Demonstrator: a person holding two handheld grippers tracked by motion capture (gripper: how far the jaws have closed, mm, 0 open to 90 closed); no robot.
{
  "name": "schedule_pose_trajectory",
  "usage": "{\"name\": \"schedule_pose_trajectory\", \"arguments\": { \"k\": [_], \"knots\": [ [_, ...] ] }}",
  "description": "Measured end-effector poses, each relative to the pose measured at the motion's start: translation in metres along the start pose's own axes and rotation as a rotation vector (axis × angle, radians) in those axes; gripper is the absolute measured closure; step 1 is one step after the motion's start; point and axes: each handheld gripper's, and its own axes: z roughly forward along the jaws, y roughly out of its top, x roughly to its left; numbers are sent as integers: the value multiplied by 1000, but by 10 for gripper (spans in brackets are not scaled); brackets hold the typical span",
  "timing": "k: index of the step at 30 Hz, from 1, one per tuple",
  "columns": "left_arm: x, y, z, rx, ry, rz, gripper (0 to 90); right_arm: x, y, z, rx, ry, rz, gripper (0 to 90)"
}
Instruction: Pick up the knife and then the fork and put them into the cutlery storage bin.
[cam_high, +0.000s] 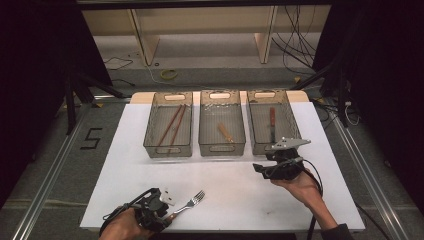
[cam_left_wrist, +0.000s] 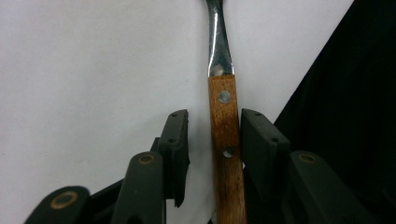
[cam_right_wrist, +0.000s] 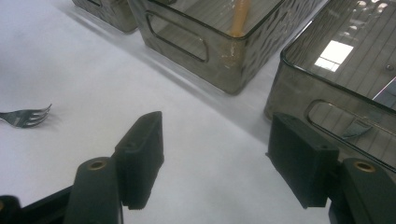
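The left gripper (cam_left_wrist: 212, 135) straddles the wooden handle of the fork (cam_left_wrist: 224, 140) near the desk's (cam_high: 240, 190) front edge, left of the middle. One pad touches the wood and the other stands just off, so the grip is not yet clenched. The fork looks light and stiff; its steel neck would be slippery, so the flat riveted handle is the better hold. The right gripper (cam_right_wrist: 215, 154) hangs released and empty near the right bin (cam_right_wrist: 327, 93).
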Motion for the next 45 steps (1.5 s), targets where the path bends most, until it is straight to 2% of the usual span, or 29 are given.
{"name": "schedule_pose_trajectory", "arguments": {
  "k": [2,8,12,15,19,35,41,45],
  "knots": [
    [-1,1,0,3,3,14,641,0,0,0,1,-1,-1,365],
    [-1,1,0,-1,-4,18,703,1,-1,0,4,-1,-3,367],
    [-2,2,1,1,3,4,742,2,-1,0,5,-2,-2,367],
    [-1,1,0,-5,-1,-3,750,2,-1,0,3,0,-3,368],
    [-2,1,0,-12,3,13,758,2,-2,1,5,2,-3,369],
    [1,3,-2,-85,24,37,764,2,-2,2,5,14,-4,371],
    [1,15,-4,-106,14,66,764,9,1,-2,-23,46,-26,370],
    [-1,29,-4,-121,12,114,764,21,6,-5,-52,90,-73,369]
  ]
}}
